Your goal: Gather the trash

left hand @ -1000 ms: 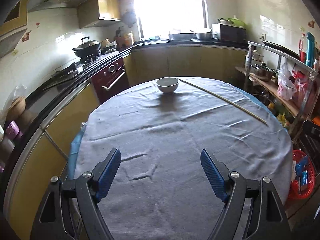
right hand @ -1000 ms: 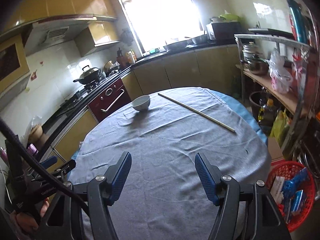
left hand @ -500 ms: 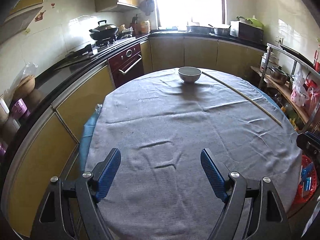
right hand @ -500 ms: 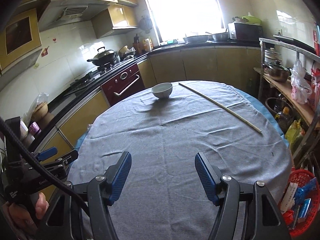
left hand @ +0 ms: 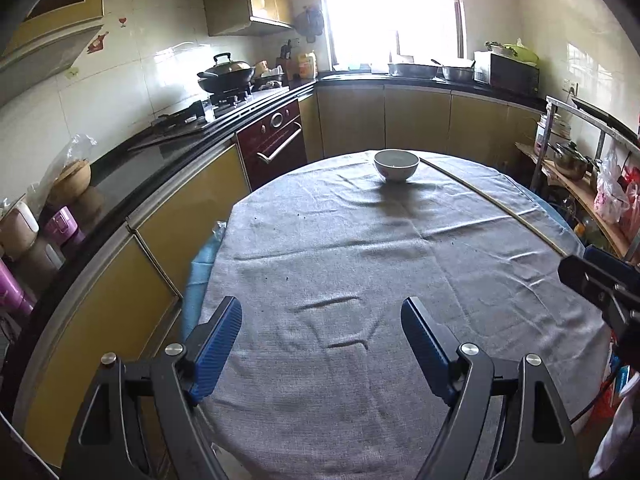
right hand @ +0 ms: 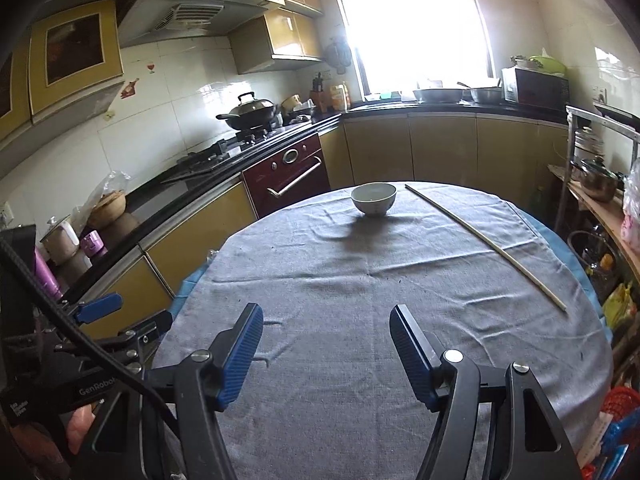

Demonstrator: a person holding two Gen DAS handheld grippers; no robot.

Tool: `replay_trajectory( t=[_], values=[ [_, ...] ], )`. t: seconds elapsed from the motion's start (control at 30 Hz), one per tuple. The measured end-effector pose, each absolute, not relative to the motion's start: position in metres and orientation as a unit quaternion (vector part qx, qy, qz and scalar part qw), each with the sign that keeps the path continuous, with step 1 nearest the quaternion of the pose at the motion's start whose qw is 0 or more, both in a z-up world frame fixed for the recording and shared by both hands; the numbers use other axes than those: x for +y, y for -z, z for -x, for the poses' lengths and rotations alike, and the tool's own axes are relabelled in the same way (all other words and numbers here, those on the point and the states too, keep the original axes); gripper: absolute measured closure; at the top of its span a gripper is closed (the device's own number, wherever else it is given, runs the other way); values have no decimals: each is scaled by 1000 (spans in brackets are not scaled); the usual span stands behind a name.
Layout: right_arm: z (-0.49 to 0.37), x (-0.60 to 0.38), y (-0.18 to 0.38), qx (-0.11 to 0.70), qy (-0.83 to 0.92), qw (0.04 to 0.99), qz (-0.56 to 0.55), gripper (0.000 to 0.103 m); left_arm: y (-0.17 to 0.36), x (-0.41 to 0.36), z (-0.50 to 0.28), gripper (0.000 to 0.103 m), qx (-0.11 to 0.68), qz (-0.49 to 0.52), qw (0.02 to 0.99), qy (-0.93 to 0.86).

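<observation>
A round table under a grey cloth (left hand: 340,248) carries a white bowl (left hand: 396,165) at its far side and a long thin wooden stick (left hand: 500,204) along its right side. Tiny dark specks (left hand: 288,279) dot the cloth. My left gripper (left hand: 321,308) hovers open over the near part of the table with nothing between its blue pads. My right gripper (right hand: 326,314) is open and empty too, beside it over the near edge. The right wrist view shows the bowl (right hand: 373,198), the stick (right hand: 488,246) and the left gripper (right hand: 100,308) at the left.
A kitchen counter (left hand: 140,168) with a stove, wok and containers curves close along the table's left. A metal shelf rack (right hand: 600,200) with pots and bags stands at the right. A red basket (right hand: 616,420) holding packets sits low at the right.
Both views have swung so the bowl sits further right in each. The right view has rolled level. The right gripper now shows at the left view's right edge. The jaws have not changed.
</observation>
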State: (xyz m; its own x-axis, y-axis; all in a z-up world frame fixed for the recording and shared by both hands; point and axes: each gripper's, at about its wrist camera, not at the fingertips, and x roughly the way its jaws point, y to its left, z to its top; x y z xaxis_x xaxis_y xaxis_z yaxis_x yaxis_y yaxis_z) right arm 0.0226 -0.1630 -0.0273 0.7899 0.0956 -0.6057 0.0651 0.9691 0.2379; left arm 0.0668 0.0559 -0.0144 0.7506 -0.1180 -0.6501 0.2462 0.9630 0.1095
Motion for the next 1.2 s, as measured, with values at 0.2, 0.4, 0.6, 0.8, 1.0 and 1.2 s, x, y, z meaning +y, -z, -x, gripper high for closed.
replay_trajectory(
  t=[0.2,0.4,0.6,0.8,1.0,1.2],
  values=[
    [-9,-181,38,323,-5,938,-127,34,11,39,-67,21,334,-109,931,94],
    [5,-211,41,313,6,939,-143,34,6,17,-63,21,329,-124,931,96],
    [19,-230,44,303,17,942,-141,34,0,-6,-55,21,325,-141,930,101],
    [32,-241,50,300,20,943,-139,34,-4,-29,-43,21,319,-160,928,109],
    [42,-255,51,294,25,943,-152,34,-7,-41,-35,21,317,-165,927,116],
    [51,-262,49,289,34,944,-158,34,-8,-44,-32,21,315,-167,927,118]
  ],
)
